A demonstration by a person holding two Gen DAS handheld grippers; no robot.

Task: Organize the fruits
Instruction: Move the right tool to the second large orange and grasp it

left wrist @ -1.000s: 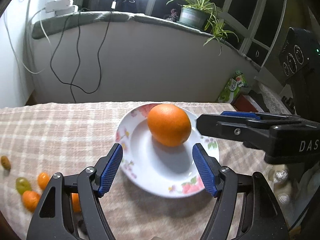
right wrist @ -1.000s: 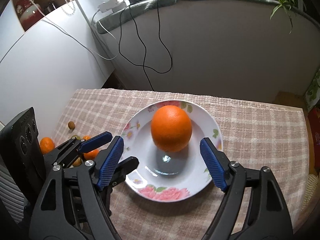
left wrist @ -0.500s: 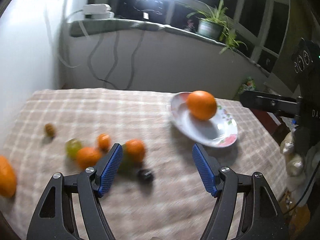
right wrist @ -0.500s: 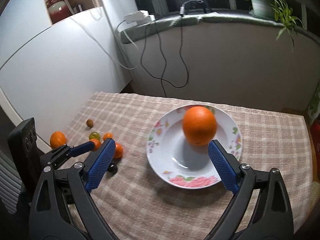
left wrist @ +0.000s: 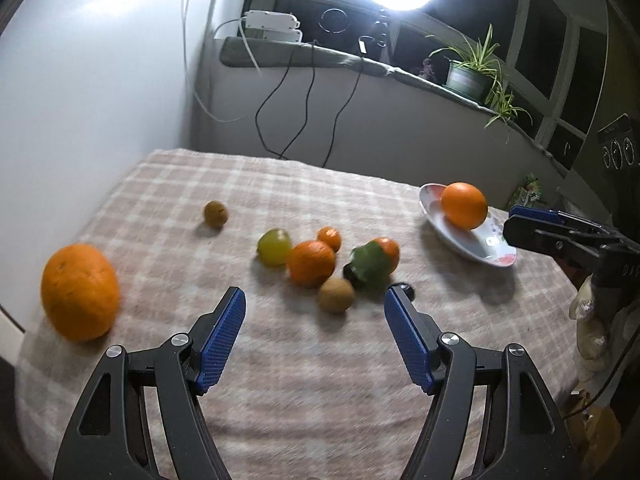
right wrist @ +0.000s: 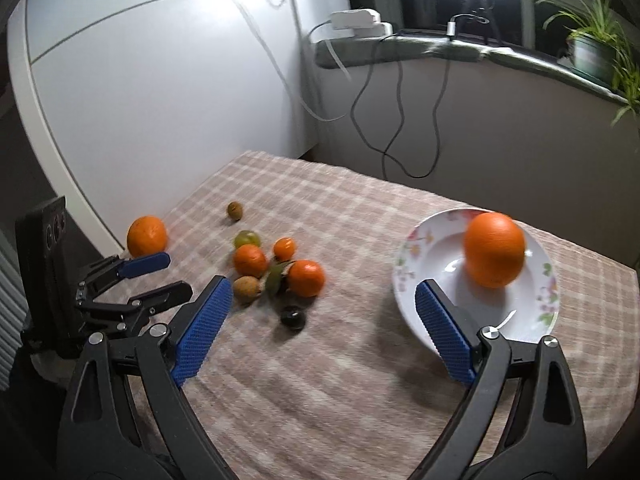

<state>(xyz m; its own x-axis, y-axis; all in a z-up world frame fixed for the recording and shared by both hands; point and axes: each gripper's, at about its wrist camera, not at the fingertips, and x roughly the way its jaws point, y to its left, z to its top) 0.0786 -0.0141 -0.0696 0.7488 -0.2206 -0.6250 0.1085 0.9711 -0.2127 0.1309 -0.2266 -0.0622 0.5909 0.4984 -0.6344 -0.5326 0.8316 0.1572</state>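
Checked cloth covers the bench (left wrist: 168, 184) in the left wrist view, where the left tool (left wrist: 315, 334), its jaws wide and empty after closing slightly, points at a fruit cluster (left wrist: 320, 260); a large orange (left wrist: 79, 291) lies far left with its long axis running top to bottom in the frame. From the right wrist, the right tool (right wrist: 322, 332), also wide and empty, has just narrowed a little; beyond its right finger an orange (right wrist: 495, 255) stands long axis upright in the plate (right wrist: 404, 280).

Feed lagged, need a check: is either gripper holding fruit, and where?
Nothing held. Left gripper and right gripper are both open and empty above the tablecloth.
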